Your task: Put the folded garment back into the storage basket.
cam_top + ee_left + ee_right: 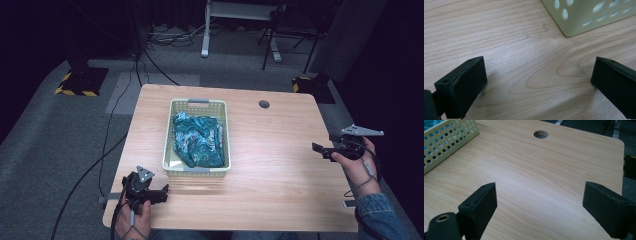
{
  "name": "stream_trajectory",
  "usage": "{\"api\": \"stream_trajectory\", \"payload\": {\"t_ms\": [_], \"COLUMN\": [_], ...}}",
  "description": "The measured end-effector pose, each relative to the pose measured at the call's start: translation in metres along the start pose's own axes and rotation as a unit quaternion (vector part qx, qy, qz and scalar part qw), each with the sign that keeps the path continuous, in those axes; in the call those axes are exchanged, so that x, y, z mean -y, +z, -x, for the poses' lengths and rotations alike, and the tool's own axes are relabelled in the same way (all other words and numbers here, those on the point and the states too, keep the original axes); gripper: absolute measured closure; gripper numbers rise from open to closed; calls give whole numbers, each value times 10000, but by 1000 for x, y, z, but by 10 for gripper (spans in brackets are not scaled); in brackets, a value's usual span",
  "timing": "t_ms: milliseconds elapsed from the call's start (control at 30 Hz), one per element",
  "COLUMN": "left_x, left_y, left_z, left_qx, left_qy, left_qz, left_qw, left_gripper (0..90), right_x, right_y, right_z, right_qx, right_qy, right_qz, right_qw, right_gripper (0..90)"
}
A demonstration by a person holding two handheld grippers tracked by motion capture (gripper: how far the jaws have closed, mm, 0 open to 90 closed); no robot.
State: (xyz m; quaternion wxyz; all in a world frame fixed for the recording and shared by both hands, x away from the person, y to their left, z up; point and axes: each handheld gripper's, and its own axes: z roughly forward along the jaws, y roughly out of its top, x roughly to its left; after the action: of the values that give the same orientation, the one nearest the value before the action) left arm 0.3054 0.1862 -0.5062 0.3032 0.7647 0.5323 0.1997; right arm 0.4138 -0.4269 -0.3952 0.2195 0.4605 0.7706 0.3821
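Note:
A pale yellow perforated basket (170,150) stands on the wooden table (270,160), left of centre. A crumpled teal and white patterned cloth (197,137) lies inside it. My left gripper (159,194) rests low over the table's near left corner, just in front of the basket, open and empty. In the left gripper view a basket corner (584,17) shows ahead, beyond the wide-apart jaws. My right gripper (320,150) hovers at the table's right edge, open and empty. The right gripper view has the basket wall (446,142) at its upper left.
A round cable hole (264,104) sits in the table's far right part, also visible as the hole (540,134) ahead of the right gripper. Cables (105,150) run across the grey floor on the left. A desk frame (205,30) and stands sit beyond the table.

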Motion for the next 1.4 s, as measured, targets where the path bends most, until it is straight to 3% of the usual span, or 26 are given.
{"api": "stream_trajectory", "payload": {"t_ms": [600, 1400], "left_x": [0, 0], "left_y": [0, 0], "left_z": [0, 0], "left_qx": [0, -1], "left_qy": [-2, -2], "left_qz": [1, 0], "left_qw": [10000, 10000], "left_gripper": [3, 3], "right_x": [33, 72], "right_y": [4, 18], "right_z": [10, 13], "right_qx": [107, 174], "right_qy": [112, 272], "right_qz": [-295, -664], "right_qw": [9994, 9973], "right_gripper": [121, 120]}}
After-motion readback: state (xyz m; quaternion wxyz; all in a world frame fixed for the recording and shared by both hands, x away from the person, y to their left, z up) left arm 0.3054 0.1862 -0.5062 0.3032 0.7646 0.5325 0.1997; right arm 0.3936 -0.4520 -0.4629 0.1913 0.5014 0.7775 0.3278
